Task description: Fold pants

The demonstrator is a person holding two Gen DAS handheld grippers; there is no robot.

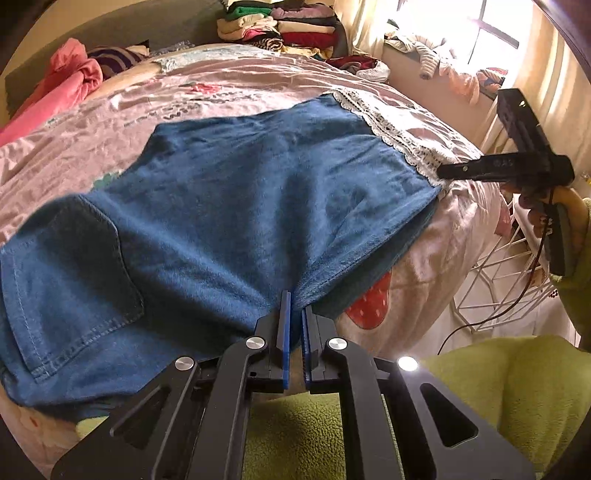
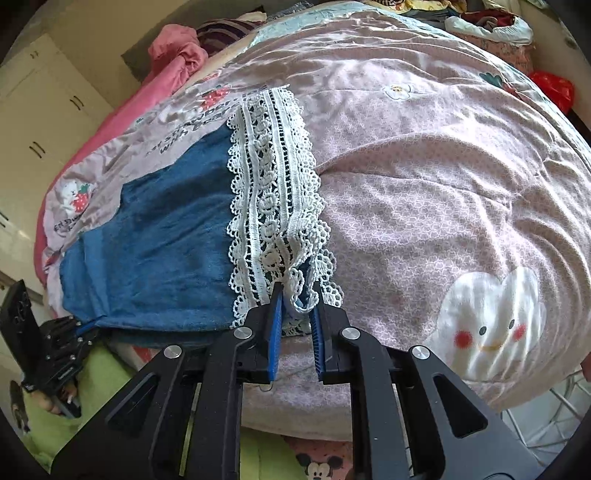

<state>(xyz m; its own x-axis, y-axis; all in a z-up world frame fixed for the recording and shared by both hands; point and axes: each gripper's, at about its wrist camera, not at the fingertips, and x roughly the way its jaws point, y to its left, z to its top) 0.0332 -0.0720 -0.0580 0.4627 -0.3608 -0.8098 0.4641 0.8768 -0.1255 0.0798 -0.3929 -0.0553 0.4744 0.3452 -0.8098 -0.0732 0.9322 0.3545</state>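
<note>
Blue denim pants (image 1: pixel 236 206) lie flat on the pink bedspread (image 1: pixel 229 85), back pocket at the near left, white lace hem (image 1: pixel 391 129) at the far right. My left gripper (image 1: pixel 295 299) is shut on the near edge of the pants. My right gripper (image 2: pixel 298 291) is shut on the lace hem (image 2: pixel 273 192) at the near corner; it shows in the left wrist view (image 1: pixel 448 170) at the right edge of the bed. The left gripper also shows in the right wrist view (image 2: pixel 86 326) at the pants' near edge (image 2: pixel 155 240).
Stacks of folded clothes (image 1: pixel 280 26) sit at the head of the bed. A pink garment (image 1: pixel 70 77) lies at the far left. A white wire basket (image 1: pixel 506 273) stands beside the bed at right. A window sill with clothes (image 1: pixel 443 55) is beyond.
</note>
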